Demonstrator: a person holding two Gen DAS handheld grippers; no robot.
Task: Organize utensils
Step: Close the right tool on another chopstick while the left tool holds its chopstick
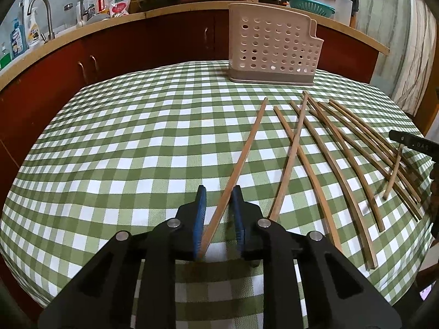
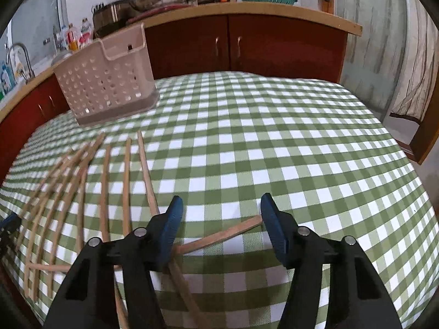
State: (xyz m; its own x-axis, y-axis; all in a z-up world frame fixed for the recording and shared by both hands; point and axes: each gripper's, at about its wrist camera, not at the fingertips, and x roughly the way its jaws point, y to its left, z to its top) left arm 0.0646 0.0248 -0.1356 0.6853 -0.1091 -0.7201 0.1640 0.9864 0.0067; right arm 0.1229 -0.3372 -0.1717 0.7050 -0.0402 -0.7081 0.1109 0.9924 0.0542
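left gripper (image 1: 218,192): nearly closed round a single chopstick (image 1: 241,156); the stick runs slantwise between the blue pads, touching the left pad low down and the right pad near its tip, and its far end points up the table toward the holder.
right gripper (image 2: 219,203): jaws stand apart with nothing pinched; a second chopstick (image 2: 219,237) lies crosswise on the cloth between the pads, one end at the left pad, the other just short of the right.
loose chopsticks (image 1: 343,161): a fan of bare wooden sticks spread on the cloth to the right of the left gripper, some crossing one another; in the right wrist view they sweep off to the left, blurred.
holder (image 1: 271,46): a pale perforated plastic caddy, upright at the far edge of the table, well apart from both grippers; nothing can be seen inside it through the holes.
table (image 1: 123,142): covered in green-and-white check cloth, kitchen cupboards and worktop behind.
step in hand: picking up, by the look of it; one stick secured at the left, one being lined up at the right.
next move: likely the right jaws need to close squarely across the crosswise stick, then both sticks lifted, tipped upright and dropped into the holder's open top; the left stick's slant grip may let it pivot.
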